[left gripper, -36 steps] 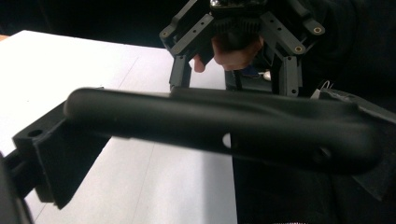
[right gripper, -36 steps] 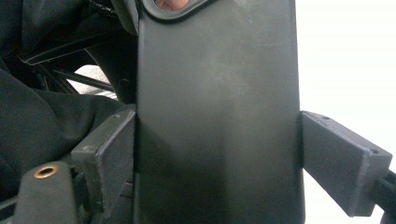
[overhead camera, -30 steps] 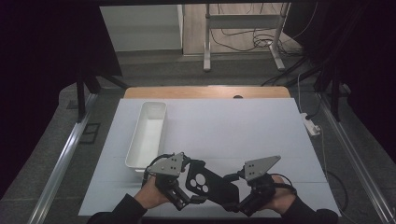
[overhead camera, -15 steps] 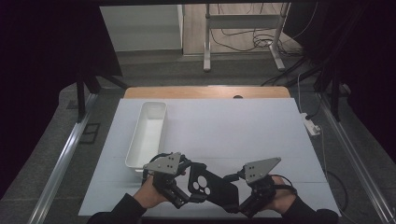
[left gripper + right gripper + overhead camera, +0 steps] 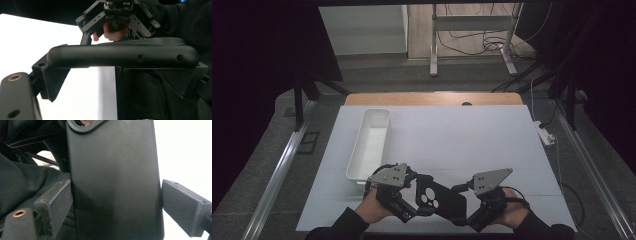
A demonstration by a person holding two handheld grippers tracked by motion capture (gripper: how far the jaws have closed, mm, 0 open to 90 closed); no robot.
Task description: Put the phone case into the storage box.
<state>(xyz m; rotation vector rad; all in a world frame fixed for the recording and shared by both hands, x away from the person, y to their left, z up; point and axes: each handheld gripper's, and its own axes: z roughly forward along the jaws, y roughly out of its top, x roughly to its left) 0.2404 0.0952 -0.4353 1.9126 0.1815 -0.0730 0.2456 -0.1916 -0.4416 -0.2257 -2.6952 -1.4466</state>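
phone case (image 5: 439, 197) held off the white surface (image 5: 462, 145) near its front edge, between both grippers; its lower edge is hidden behind the hands, and its top is cut off in the right gripper view. white tray (image 5: 371, 142) sits just beyond the left gripper (image 5: 412, 202), nothing visible in it. left fingers have just been closing, clenched on the case's camera end (edge-on in the left gripper view). right gripper (image 5: 116, 202): fingers (image 5: 56, 205) clamp the case's two long sides, having just eased slightly wider.
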